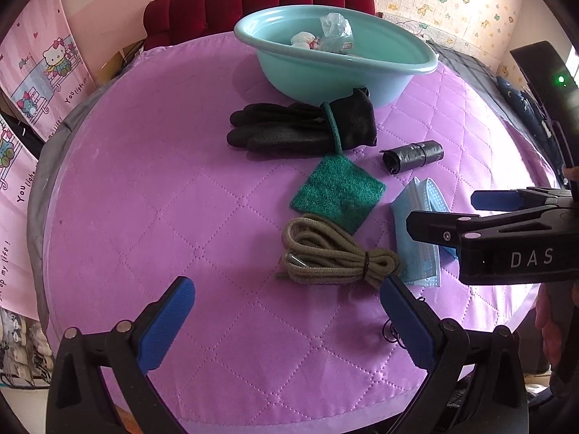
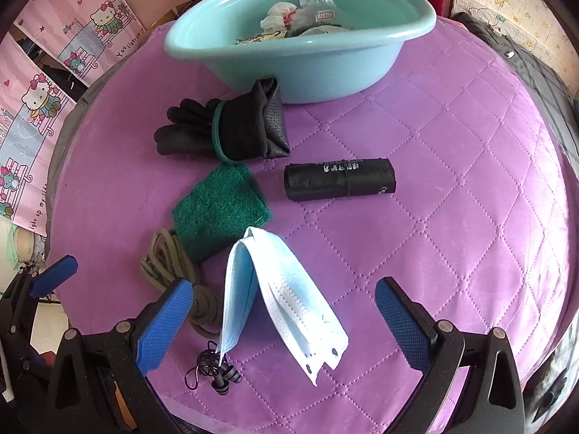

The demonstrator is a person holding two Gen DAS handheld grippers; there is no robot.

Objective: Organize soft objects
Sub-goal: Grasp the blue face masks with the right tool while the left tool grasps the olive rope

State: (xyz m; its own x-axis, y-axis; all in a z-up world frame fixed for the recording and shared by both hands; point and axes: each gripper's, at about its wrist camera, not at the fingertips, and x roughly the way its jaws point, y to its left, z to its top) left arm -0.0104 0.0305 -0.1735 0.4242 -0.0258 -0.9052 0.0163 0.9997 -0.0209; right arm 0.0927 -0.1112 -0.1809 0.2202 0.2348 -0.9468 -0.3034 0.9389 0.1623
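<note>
On the purple quilted table lie black gloves (image 1: pixel 300 128) (image 2: pixel 224 130), a green scouring pad (image 1: pixel 336 191) (image 2: pixel 220 209), a bundled olive cord (image 1: pixel 336 253) (image 2: pixel 170 256), a black roll of bags (image 1: pixel 412 155) (image 2: pixel 340 179) and a folded blue face mask (image 1: pixel 416 253) (image 2: pixel 282 296). A teal basin (image 1: pixel 325 68) (image 2: pixel 300 68) at the back holds several small items. My left gripper (image 1: pixel 287 311) is open and empty, just in front of the cord. My right gripper (image 2: pixel 284 307) is open around the mask, not touching it; it also shows in the left wrist view (image 1: pixel 439 213).
Black earbuds (image 2: pixel 217 372) lie at the table's front edge, near the mask. A red padded headboard (image 1: pixel 260 3) stands behind the basin. Pink cartoon curtains (image 1: pixel 39 83) hang at the left. A dark grey cloth (image 2: pixel 535 72) lies at the far right.
</note>
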